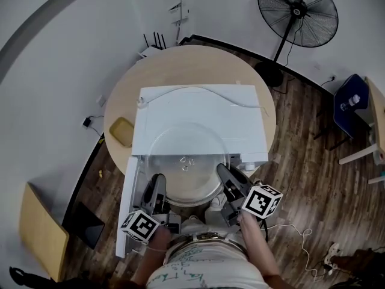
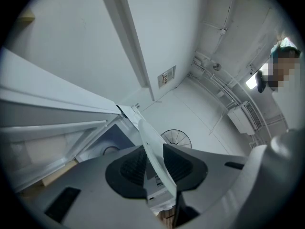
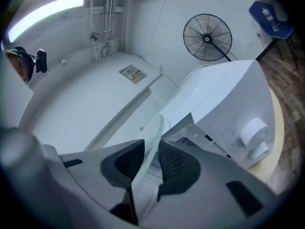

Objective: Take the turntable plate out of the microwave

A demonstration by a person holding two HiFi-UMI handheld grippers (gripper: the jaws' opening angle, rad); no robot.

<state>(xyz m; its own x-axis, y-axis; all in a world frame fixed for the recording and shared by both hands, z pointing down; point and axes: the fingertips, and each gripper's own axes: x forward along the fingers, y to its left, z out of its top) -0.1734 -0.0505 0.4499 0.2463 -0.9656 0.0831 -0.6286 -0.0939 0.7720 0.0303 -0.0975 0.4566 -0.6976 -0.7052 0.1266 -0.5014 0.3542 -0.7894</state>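
The clear glass turntable plate sticks about halfway out of the white microwave on the round table. My left gripper is shut on the plate's left rim, and my right gripper is shut on its right rim. In the left gripper view the plate's edge runs between the black pads of the left gripper. The right gripper view shows the plate's rim pinched the same way by the right gripper, with the microwave's knobs to the right.
The microwave door hangs open at the left of the opening. A yellow pad lies on the wooden table. A standing fan and a blue chair are behind and to the right, and a power cable lies on the floor.
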